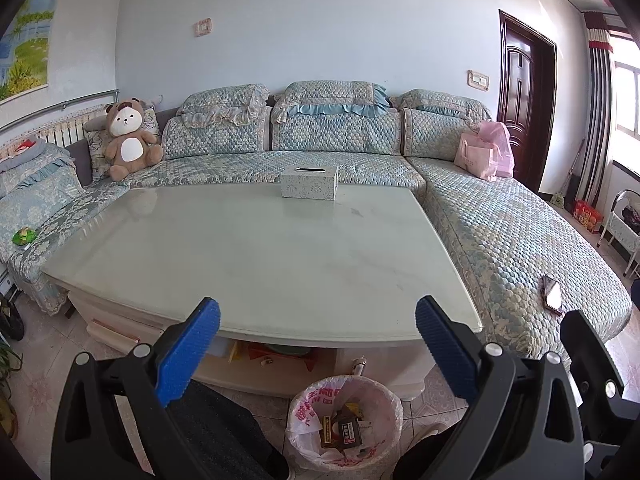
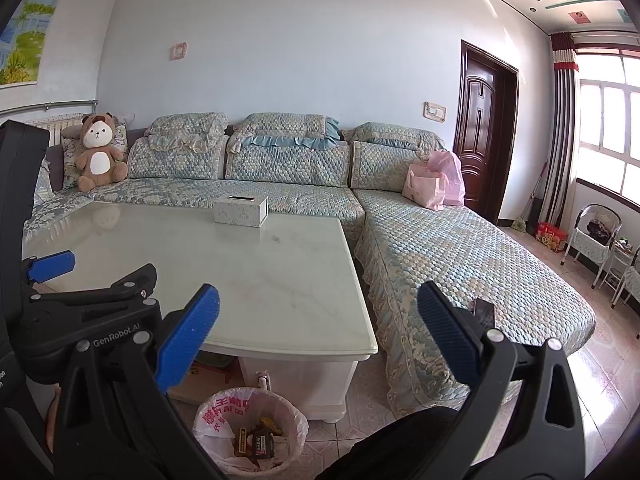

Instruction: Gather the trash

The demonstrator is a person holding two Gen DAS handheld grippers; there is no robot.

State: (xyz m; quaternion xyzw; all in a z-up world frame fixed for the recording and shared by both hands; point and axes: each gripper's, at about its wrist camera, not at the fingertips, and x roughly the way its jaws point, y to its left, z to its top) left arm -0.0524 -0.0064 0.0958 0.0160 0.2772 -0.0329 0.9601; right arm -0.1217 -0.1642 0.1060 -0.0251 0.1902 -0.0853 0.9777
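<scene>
Your left gripper (image 1: 318,334) hangs released and empty above the table (image 1: 256,264); the lined trash bin (image 1: 344,424), holding wrappers, sits on the floor below its blue fingers (image 1: 190,344). Your right gripper (image 2: 318,334), likewise spread, holds nothing.

Left wrist view: looks forward between the two blue pads of the left gripper (image 1: 318,344), held above the near edge of the coffee table (image 1: 256,256), facing the sofa (image 1: 336,136) nearly square on. The bin (image 1: 345,420) sits low centre, close beneath the camera. The right gripper's black frame cuts in at the right edge.

Right wrist view: same height, set further right; looks between the pads of the right gripper (image 2: 318,344), facing the sofa (image 2: 288,160) with more of the window (image 2: 608,120) side. Table (image 2: 240,264) shifts left; bin (image 2: 250,428) low left. The left gripper (image 2: 52,266) shows at left, close by.

Shared: table, tissue box (image 1: 309,183) (image 2: 241,210), sofa, teddy bear (image 1: 130,138) (image 2: 100,151), door (image 1: 520,96) (image 2: 482,124), bin.
</scene>
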